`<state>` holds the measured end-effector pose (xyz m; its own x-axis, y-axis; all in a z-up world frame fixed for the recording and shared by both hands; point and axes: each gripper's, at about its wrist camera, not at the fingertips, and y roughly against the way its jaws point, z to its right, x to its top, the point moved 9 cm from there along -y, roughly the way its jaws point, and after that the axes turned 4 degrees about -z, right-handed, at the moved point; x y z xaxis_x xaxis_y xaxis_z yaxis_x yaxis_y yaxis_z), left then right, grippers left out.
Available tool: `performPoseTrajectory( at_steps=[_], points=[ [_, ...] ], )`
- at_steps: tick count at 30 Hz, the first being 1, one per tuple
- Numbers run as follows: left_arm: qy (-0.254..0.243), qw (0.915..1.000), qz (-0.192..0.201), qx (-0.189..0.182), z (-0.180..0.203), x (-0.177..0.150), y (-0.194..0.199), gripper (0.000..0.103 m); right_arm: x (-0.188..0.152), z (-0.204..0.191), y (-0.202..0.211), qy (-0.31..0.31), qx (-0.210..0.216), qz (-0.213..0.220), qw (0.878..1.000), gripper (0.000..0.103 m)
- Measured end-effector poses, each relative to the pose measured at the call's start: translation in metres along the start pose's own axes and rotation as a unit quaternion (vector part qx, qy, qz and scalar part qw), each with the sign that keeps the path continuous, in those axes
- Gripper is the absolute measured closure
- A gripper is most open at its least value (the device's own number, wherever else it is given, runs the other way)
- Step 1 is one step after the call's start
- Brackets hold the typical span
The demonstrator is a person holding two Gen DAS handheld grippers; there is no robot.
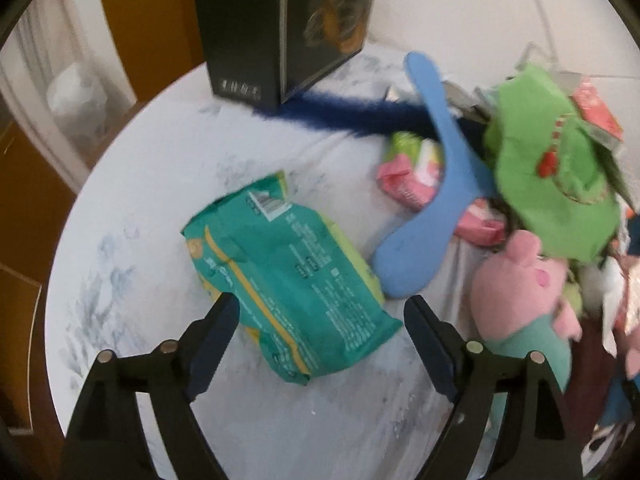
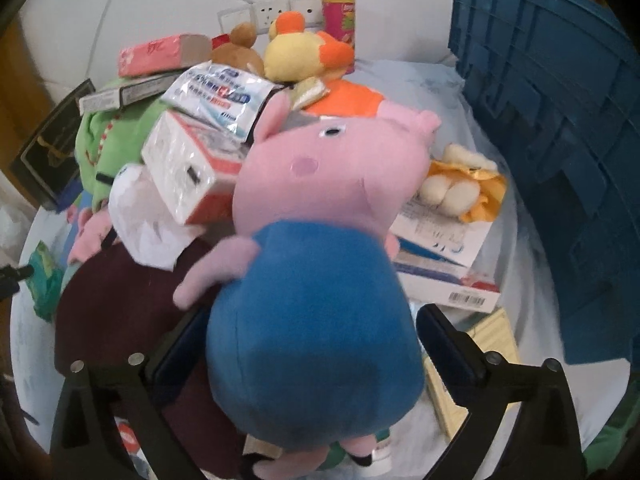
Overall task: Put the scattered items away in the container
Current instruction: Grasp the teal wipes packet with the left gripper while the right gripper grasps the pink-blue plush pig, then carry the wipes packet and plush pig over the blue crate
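In the left wrist view my left gripper (image 1: 322, 312) is open just above a teal snack bag (image 1: 288, 276) lying on the white cloth; the bag sits between the fingers without contact I can see. In the right wrist view my right gripper (image 2: 312, 320) is around the body of a pink pig plush in a blue shirt (image 2: 320, 260), which looks lifted above the pile. The blue crate (image 2: 560, 128) stands at the right. A second pig plush in a teal shirt (image 1: 524, 296) lies right of the left gripper.
A pile holds a green plush (image 1: 552, 172), a blue slipper-like item (image 1: 436, 184), pink packs (image 1: 404, 176), boxes (image 2: 188, 168), a yellow duck plush (image 2: 304, 52) and a can (image 2: 340, 20). A black box (image 1: 280, 40) stands at the back. A dark red cloth (image 2: 120, 300) lies below.
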<state>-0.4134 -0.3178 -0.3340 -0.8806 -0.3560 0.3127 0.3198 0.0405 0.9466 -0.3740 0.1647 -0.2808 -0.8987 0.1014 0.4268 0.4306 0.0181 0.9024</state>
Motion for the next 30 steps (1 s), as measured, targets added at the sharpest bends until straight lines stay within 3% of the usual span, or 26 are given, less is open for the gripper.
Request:
performPoseTrajectory(
  at_steps=[4,7,10,13,17,22,30],
  points=[
    [0.031,0.9989,-0.034,0.009,-0.001,-0.008,-0.028,0.014,0.004,0.002,-0.011,-0.003,0.001,-0.007,1.0,0.0],
    [0.025,0.9989,-0.028,0.03,0.003,-0.006,-0.036,0.006,0.003,0.001,-0.021,-0.004,0.003,-0.019,1.0,0.0],
    [0.006,0.9985,-0.023,0.049,0.005,-0.003,-0.044,0.006,0.001,0.001,-0.032,-0.008,0.001,-0.028,1.0,0.0],
    [-0.006,0.9988,-0.011,0.048,0.006,-0.002,-0.042,0.011,0.001,0.002,-0.04,-0.019,0.009,-0.032,0.999,0.0],
    [-0.022,0.9991,-0.003,0.037,0.006,-0.005,-0.033,0.028,-0.001,-0.001,-0.041,-0.015,0.014,-0.034,0.999,0.016],
    [-0.034,0.999,0.0,0.028,-0.003,-0.014,-0.017,0.041,-0.001,-0.003,-0.025,-0.005,0.012,-0.014,1.0,0.023],
    [-0.063,0.9956,0.068,0.005,0.014,-0.008,0.05,0.041,0.011,-0.004,0.025,0.003,0.019,0.042,0.999,0.023]
  ],
)
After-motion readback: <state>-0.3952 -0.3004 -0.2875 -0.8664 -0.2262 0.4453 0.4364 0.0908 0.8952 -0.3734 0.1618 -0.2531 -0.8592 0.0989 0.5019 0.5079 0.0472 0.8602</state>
